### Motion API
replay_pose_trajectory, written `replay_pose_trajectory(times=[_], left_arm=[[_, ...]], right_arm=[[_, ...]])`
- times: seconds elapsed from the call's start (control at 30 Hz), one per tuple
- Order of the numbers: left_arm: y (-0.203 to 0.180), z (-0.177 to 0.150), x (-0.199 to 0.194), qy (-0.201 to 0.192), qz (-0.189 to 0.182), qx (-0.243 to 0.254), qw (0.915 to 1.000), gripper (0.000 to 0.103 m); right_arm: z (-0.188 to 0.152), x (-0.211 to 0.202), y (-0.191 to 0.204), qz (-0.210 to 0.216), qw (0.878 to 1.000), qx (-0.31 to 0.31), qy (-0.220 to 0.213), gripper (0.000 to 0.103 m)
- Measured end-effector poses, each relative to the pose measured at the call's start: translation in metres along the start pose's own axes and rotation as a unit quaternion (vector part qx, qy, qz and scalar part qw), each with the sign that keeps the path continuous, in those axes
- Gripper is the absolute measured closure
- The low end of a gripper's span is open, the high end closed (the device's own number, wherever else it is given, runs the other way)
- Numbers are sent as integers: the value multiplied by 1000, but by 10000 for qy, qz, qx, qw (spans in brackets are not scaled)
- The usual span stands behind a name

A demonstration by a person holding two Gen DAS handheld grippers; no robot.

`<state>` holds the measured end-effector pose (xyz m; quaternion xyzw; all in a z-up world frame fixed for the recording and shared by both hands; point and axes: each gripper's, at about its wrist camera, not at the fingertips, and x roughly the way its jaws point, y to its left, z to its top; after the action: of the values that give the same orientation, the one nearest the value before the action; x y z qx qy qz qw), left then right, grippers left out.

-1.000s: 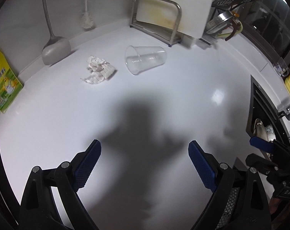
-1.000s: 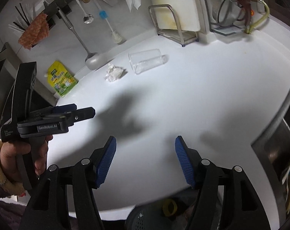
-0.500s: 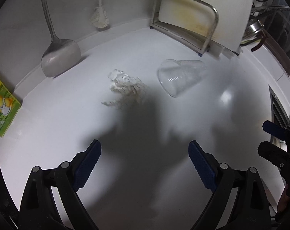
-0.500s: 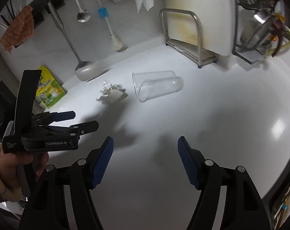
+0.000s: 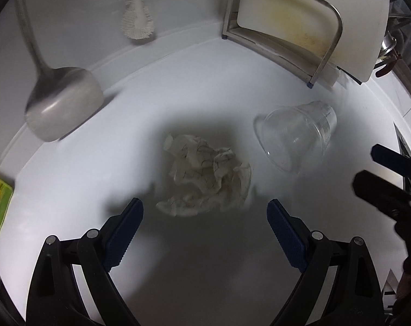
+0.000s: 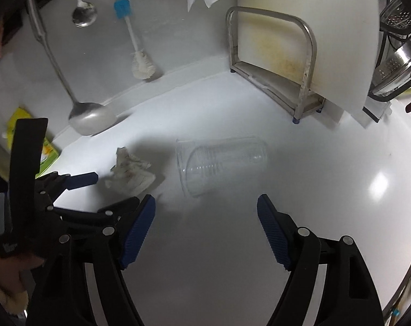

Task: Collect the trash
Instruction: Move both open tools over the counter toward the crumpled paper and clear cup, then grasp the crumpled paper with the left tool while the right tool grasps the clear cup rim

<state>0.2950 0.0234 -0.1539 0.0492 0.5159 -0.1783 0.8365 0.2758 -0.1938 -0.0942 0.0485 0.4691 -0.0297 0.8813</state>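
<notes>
Right now you have each tool lined up on its own piece of rubbish, which looks like a plan to take both at once. Your left gripper [image 5: 204,212] stands wide with nothing between its blue ribbed pads, and the crumpled, stained white paper tissue [image 5: 205,179] lies on the white countertop [image 5: 205,271] just ahead of the fingertips, centred on the gap, so a short push forward and down should bracket it. Your right gripper [image 6: 205,209] also stands wide and empty; its jaws have just been opening further, probably because the clear plastic cup [image 6: 221,165] is a broad thing to span. That cup lies on its side near the tissue, mouth turned toward your left tool, so it can roll; coming at it across its wall suits the width better than pinching the rim. In the right wrist view your left tool sits close beside the right one's near finger, so watch for a clash. The steel ladle [image 5: 61,103] and the white bottle brush [image 5: 137,24] rest by the back wall, well clear of both targets.
</notes>
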Motion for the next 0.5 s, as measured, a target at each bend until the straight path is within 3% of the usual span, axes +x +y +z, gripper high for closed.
replay_pose_trajectory(times=[0.27,0.37,0.4,0.47,0.5], left_arm=[[-2,3,14,-118,150,154,9997,17],[-3,7,18,-137,221,323,9991,49],[-2,8,19,-116,210,336,9991,64],[-1,9,19,-137,114,366,9992,74],[-2,9,19,-145,85,380,9991,81]], right_arm=[[8,38,14,-794,9968,66,-1,29],[9,47,13,-1065,9943,81,25,30],[9,50,12,-1089,9940,81,63,32],[8,56,7,-1067,9941,54,171,58],[9,59,5,-1017,9945,36,248,65]])
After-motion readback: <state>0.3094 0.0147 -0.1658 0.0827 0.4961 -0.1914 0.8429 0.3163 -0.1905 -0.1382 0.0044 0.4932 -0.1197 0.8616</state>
